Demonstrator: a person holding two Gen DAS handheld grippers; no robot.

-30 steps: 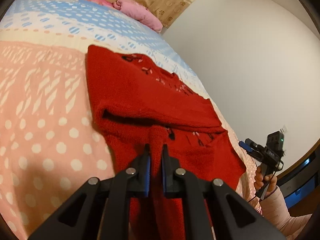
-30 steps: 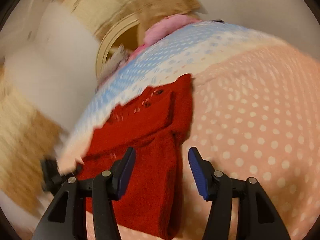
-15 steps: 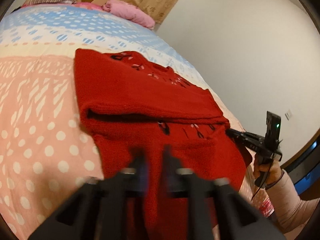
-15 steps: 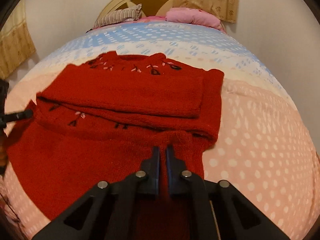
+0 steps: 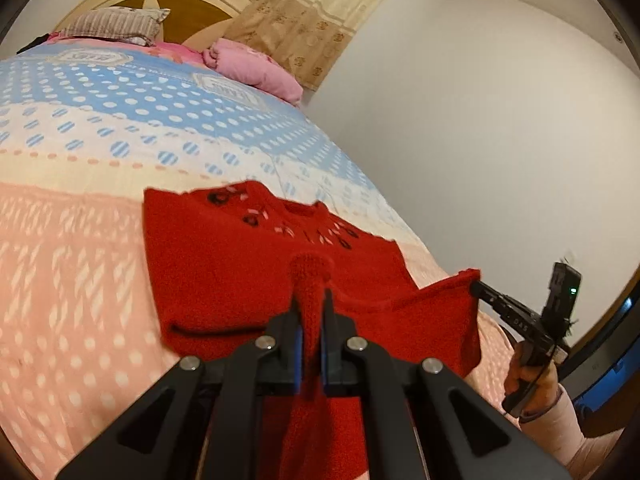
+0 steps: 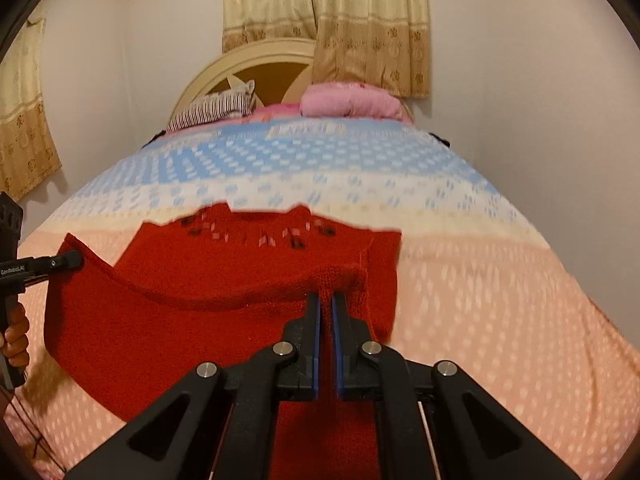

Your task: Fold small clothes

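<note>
The red sweater point(image 5: 248, 272) lies on the dotted bedspread point(image 5: 72, 288), on the pink band of it below the blue one, neckline pointing toward the headboard point(image 6: 264, 76). Its lower hem is lifted off the bedspread at both corners and sags between them in a shallow curve. The left gripper point(image 5: 311, 304) is clamped tight on one hem corner, a bunched nub of red knit poking up between the blue-padded fingers point(image 5: 297, 344). The right gripper point(image 6: 325, 304) is pinched closed on the opposite hem corner, knit gathered between its pads, fingers nearly meeting. In the left wrist view the right gripper shows at the far side of the sweater, its tip buried in the raised corner, with a hand point(image 5: 528, 376) in a pale pink sleeve point(image 5: 560, 428) around its handle. In the right wrist view the left gripper's tip bites the other raised corner at the sweater's far edge, fingers wrapped on its grip. Beyond the sweater, against the headboard, sit a striped pillow point(image 6: 216, 110) and a pink pillow point(image 6: 348, 100), with patterned curtains point(image 6: 320, 4) hanging above them
</note>
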